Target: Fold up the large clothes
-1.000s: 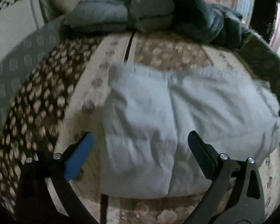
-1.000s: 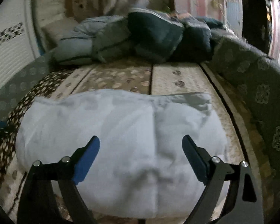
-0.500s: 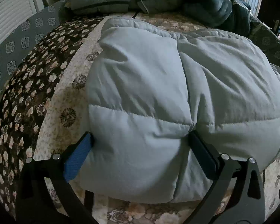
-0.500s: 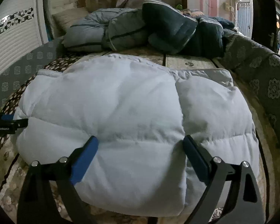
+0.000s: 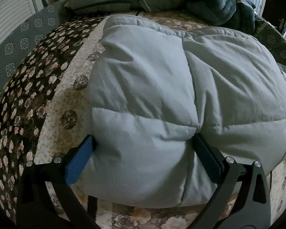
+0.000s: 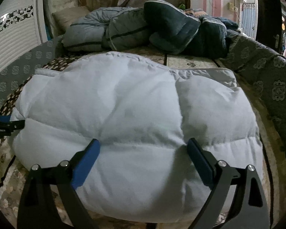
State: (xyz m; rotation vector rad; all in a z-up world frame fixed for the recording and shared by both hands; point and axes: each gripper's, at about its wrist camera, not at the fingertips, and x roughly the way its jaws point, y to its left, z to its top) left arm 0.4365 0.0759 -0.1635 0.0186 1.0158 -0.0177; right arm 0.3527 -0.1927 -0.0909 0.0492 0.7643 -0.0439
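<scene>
Pale grey-blue and puffy, the folded coat (image 5: 162,103) lies on the flowery bed cover (image 5: 53,103), close to the near edge of the bed. It is quilted, with sewn lines that split it into fat squares. In the right wrist view the same coat (image 6: 135,118) looks almost white.

The left gripper (image 5: 143,148) is spread wide. Its two fingers sit on either side of a puffy part at the coat's near edge. The blue pad (image 5: 80,164) touches the coat's left side, and the dark finger (image 5: 207,160) presses into a seam. The fingers are wide apart, so they are not pinching it.

The right gripper (image 6: 143,150) is spread wide too. Its blue pad (image 6: 85,164) and its dark finger (image 6: 200,164) both push into the coat's near edge, with a fat roll of coat between them.

At the far end of the bed sits a pile of grey and dark blue bedding (image 6: 143,28). A tan pillow (image 6: 68,17) lies behind it, near the far left corner. A grey patterned cloth (image 6: 267,72) runs along the right edge of the bed.
</scene>
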